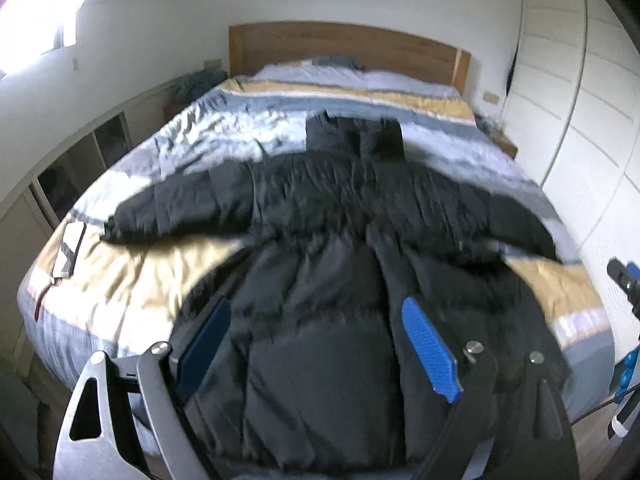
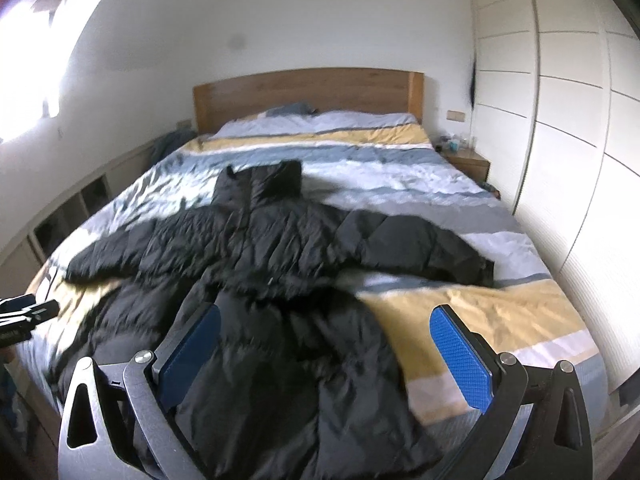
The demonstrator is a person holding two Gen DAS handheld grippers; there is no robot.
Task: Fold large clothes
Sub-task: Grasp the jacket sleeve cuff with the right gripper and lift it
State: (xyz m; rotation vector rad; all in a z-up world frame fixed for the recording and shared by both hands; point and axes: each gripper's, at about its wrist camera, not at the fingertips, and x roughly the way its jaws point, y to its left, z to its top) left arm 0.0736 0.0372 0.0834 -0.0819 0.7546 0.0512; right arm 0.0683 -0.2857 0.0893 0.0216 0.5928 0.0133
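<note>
A large black puffer jacket [image 1: 320, 240] lies spread flat on the bed, sleeves out to both sides, hood toward the headboard; it also shows in the right wrist view [image 2: 272, 264]. My left gripper [image 1: 316, 344] is open and empty above the jacket's lower hem, its blue pads [image 1: 430, 350] wide apart. My right gripper [image 2: 328, 352] is open and empty above the hem's right part, one pad [image 2: 460, 360] over the striped duvet. The right gripper's tip shows at the left wrist view's right edge [image 1: 624, 276].
The bed has a striped yellow, grey and white duvet [image 2: 480, 312] and a wooden headboard [image 2: 308, 92]. A small flat object [image 1: 70, 248] lies near the bed's left edge. White wardrobe doors [image 2: 560, 140] stand on the right, a nightstand [image 2: 468, 160] beside them, low shelves [image 1: 72, 168] on the left.
</note>
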